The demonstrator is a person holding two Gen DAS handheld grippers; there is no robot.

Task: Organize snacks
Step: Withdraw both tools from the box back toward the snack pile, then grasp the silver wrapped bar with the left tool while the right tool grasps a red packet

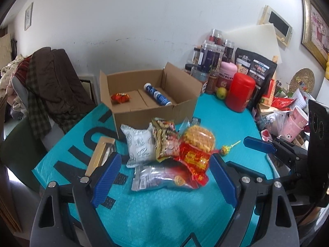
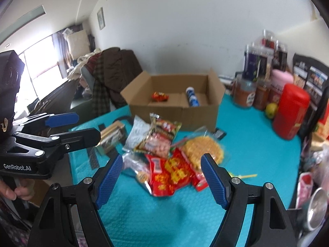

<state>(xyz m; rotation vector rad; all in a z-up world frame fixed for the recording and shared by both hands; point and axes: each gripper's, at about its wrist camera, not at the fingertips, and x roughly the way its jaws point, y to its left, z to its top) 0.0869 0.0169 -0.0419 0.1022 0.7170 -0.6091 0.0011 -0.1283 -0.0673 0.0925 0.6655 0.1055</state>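
Observation:
A pile of snack packets lies on the teal mat (image 1: 164, 216): a white packet (image 1: 139, 144), a yellow-red packet (image 1: 164, 138), a waffle pack (image 1: 198, 138), a red packet (image 1: 193, 158), a silvery packet (image 1: 160, 177) and a lollipop (image 1: 226, 149). A gold box (image 1: 100, 154) lies at the pile's left. Behind stands an open cardboard box (image 1: 154, 109) holding a small red packet (image 1: 120, 98) and a blue-white tube (image 1: 157, 94). My left gripper (image 1: 164, 158) hangs open above the pile's near side. My right gripper (image 2: 162, 158) is open too, over the red packet (image 2: 170, 175).
Jars (image 1: 211, 55), a red canister (image 1: 239, 92), a green fruit (image 1: 221, 92) and dark bags crowd the mat's far right. Pink cups (image 1: 296, 121) and clutter line the right edge. A chair with clothes (image 1: 47, 82) stands left of the box. A hand (image 2: 12, 191) holds the left gripper's handle.

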